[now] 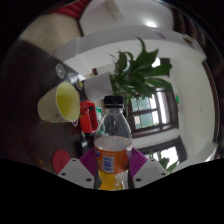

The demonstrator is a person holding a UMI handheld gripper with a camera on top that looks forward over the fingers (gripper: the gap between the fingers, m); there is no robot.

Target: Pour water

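One bottle: a plastic bottle with orange label stood between the fingers, near.
Gripper: both pink pads clamped its sides.
Cup: yellow-green cup sat far left.
Plant: potted plant beyond.

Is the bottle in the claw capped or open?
Capped: a dark cap sits on the bottle, which is held upright between the claw fingers.

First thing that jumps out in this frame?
The clear bottle with the orange label, standing between the gripper fingers and filling the centre of the gripper view. Beyond it to the left sits a yellow-green cup; a leafy green plant rises behind the bottle, against a window.
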